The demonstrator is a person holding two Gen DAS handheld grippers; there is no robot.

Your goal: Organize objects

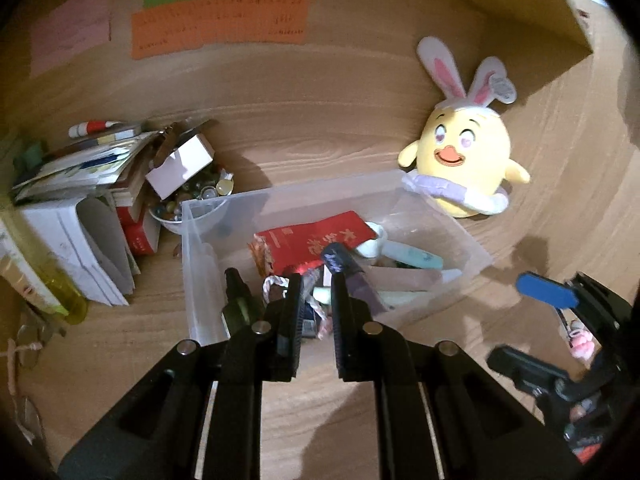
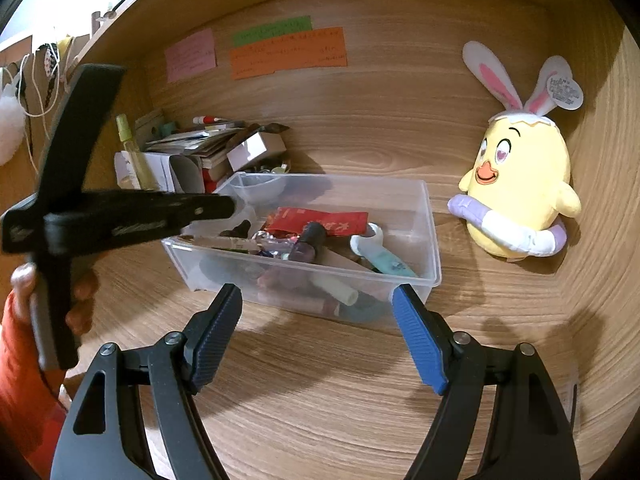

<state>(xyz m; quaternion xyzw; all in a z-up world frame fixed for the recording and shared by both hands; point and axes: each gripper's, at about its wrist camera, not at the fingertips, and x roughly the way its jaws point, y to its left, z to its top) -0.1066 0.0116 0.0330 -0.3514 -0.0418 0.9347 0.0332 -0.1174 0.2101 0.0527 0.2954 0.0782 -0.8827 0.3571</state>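
Observation:
A clear plastic bin (image 1: 200, 280) (image 2: 434, 240) stands on the wooden desk, holding a red packet (image 1: 320, 240) (image 2: 320, 218), a dark purple bottle (image 2: 308, 240), tubes and other small items. My left gripper (image 1: 316, 292) hangs over the bin's near-left edge, jaws a narrow gap apart with nothing clearly between them; it also shows in the right wrist view (image 2: 216, 206). My right gripper (image 2: 316, 300) is wide open and empty just in front of the bin; its blue fingertip (image 1: 546, 290) shows in the left wrist view.
A yellow chick plush (image 1: 466, 160) (image 2: 520, 196) with bunny ears leans against the back wall on the right. Books, papers, a small box and a bowl of beads (image 1: 192, 196) crowd the left corner. Sticky notes (image 2: 288, 52) are on the wall.

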